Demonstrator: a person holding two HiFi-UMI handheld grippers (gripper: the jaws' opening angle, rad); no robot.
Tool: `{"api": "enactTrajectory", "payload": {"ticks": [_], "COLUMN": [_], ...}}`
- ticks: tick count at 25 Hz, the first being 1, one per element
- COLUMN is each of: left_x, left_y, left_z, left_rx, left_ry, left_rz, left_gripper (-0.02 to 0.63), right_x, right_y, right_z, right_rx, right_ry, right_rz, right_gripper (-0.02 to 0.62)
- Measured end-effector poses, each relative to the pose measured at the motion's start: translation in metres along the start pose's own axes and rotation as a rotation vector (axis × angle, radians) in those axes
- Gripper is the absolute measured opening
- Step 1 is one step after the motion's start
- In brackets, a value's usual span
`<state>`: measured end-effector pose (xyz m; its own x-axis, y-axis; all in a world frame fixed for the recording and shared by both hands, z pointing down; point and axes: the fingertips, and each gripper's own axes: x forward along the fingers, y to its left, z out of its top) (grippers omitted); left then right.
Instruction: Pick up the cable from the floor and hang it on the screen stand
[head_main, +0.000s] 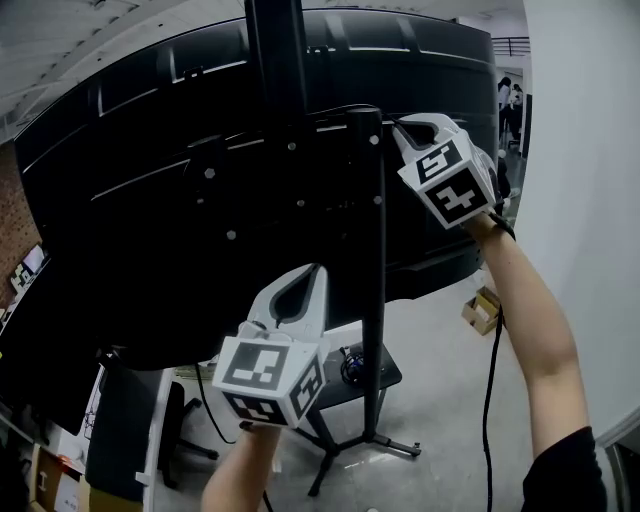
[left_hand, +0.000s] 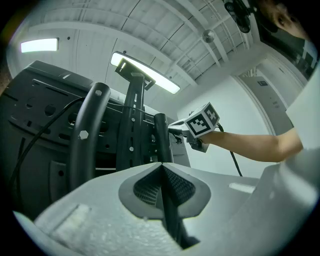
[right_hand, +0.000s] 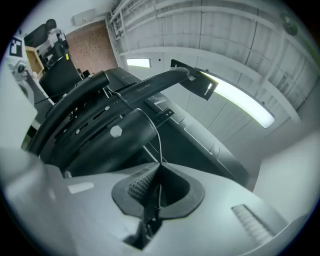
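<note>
Head view looks from behind the screen (head_main: 120, 200), close to its black back, down past the stand pole (head_main: 372, 280) to the floor (head_main: 450, 400). Both gripper views tilt upward along their jaws toward ceiling lights (left_hand: 150, 75) and share that back. The left gripper view, seemingly farther off, also catches the right gripper (left_hand: 176, 131).

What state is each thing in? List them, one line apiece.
right gripper: shut on the cable, up by the top of the stand's pole
left gripper: jaws together, nothing between them
cable: pinched in the right gripper, running from the jaws up to the stand
screen stand: upright on the floor
screen: mounted on the stand, back facing the head view
ceiling light: on
</note>
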<state>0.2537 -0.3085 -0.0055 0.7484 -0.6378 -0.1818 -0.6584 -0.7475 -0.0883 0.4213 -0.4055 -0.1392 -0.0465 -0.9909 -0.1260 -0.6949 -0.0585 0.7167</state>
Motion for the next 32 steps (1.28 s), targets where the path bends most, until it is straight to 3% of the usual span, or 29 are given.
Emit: {"api": "enactTrajectory", "payload": {"ticks": [5,9,16,22,32], "left_x": [0.0,-0.003,-0.003,-0.012,-0.051], "left_y": [-0.006,-0.006,-0.004,-0.009,-0.017], "left_z": [0.0,0.001,-0.005,-0.015,-0.041], "left_rx": [0.007,0.001,-0.015,-0.031,-0.074], "left_ry": [0.001,-0.005,0.002,0.017,0.063], "left_rz": [0.001,0.011,0.017,0.019,-0.006], "left_gripper": [-0.009,-0.009,-0.009,-0.009,-0.009], "right_x": [0.009,0.001,-0.012,-0.049,-0.123], "right_y": [0.001,0.012,0.024,0.039,0.142], "right_z": [0.0,0.002,-0.001,-0.01,-0.016], "right_rx": [0.008,0.079,0.141,0.278,0.498], "right_ry": [0.041,0.049,-0.057,-0.142,-0.126], "right_rz": [0.005,0.044,-0.026,-0.044,0.054], "right_gripper": [0.012,0.015,0.072,0.083,0.047]}}
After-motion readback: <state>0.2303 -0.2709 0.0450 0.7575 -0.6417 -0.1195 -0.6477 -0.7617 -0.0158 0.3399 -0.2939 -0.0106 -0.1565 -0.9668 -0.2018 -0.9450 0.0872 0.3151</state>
